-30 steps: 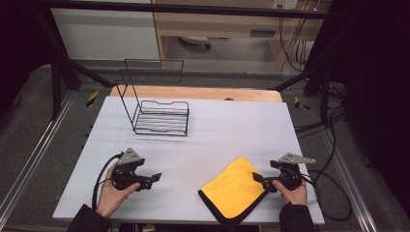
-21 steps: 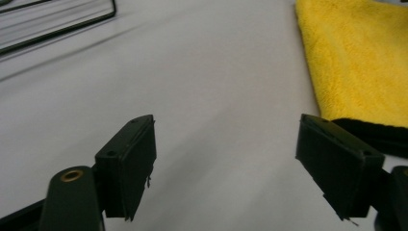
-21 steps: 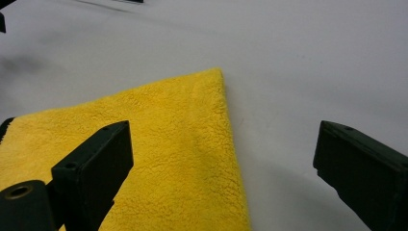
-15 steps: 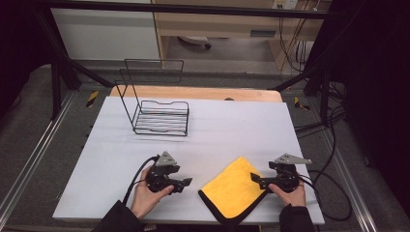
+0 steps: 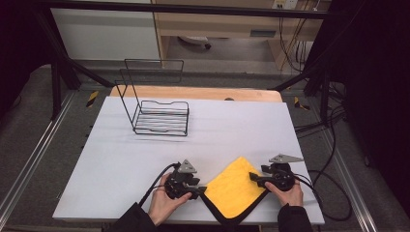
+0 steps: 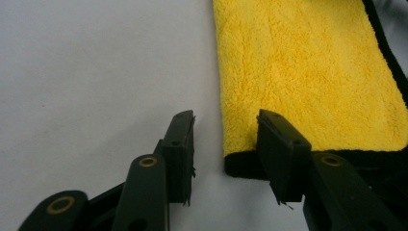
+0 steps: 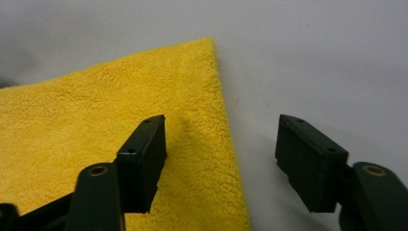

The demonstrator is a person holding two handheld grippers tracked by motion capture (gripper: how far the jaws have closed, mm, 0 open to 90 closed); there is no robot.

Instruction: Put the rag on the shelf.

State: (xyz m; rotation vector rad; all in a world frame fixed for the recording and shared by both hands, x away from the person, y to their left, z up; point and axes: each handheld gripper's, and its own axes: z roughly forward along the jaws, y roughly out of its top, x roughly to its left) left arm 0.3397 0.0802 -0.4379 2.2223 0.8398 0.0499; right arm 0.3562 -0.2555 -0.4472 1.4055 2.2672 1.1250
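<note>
From the high view, a yellow cloth with a black border lies flat on the white counter, near the person's edge, between the two grippers. It sits turned like a diamond: one corner points away from the person toward the far side of the counter, the opposite corner toward the near edge, and its long axis runs roughly between those two corners. A black wire rack stands well apart from it, toward the far left of the counter.

The high view places the left gripper at the cloth's left corner and the right gripper at its right edge, each held in a hand, but the gap between their jaws is too small to judge there.

The left gripper view supplies that detail: the left gripper has its jaws parted with nothing clamped, one jaw over bare counter, the other over the cloth's black-bordered corner.

The right gripper view shows the right gripper spread wide and empty, straddling the cloth's edge: one jaw above the yellow pile, the other above the counter.
</note>
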